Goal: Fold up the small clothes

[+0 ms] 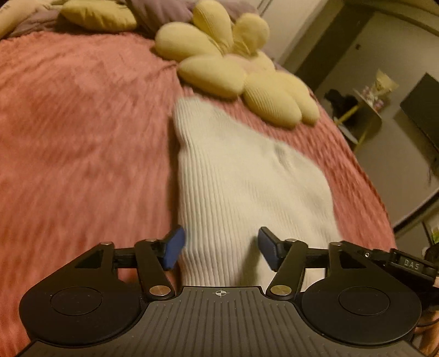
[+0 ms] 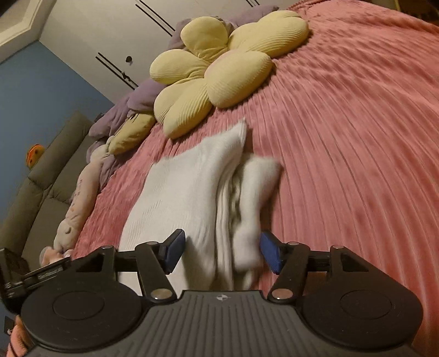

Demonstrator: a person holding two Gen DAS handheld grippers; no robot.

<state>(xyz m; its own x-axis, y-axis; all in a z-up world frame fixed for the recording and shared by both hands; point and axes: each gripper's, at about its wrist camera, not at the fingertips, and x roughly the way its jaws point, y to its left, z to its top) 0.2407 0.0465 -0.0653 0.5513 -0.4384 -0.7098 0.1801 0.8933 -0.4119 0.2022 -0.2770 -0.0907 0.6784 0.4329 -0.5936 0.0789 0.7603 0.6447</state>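
One white ribbed garment (image 1: 241, 175) lies on the bed (image 1: 82, 123), on a pink ribbed bedspread, nearer the bed's right edge than its middle in the left wrist view. In the right wrist view the same white garment (image 2: 192, 186) shows stacked folded layers along one side, with a smaller loose white piece (image 2: 255, 197) beside them; whether that piece is part of the garment or a separate item cannot be told through the blur.

Two yellow flower-shaped cushions sit toward the head of the bed: the nearer cushion (image 1: 227, 63) just beyond the garment's far end, the second cushion (image 1: 98, 16) farther back by a purple blanket (image 1: 162, 11). A pale plush toy (image 2: 79, 200) lies along the bed's edge next to a grey sofa (image 2: 46, 164).

No container is in view.

The left gripper (image 1: 221, 248) stands with its jaws apart over the garment's near end, the blue pads clear of the cloth. The right gripper (image 2: 222, 251) is likewise parted, the folded layers lying between its pads without being pinched.

A broad stretch of bedspread lies bare on the far side of the garment from the near edge.
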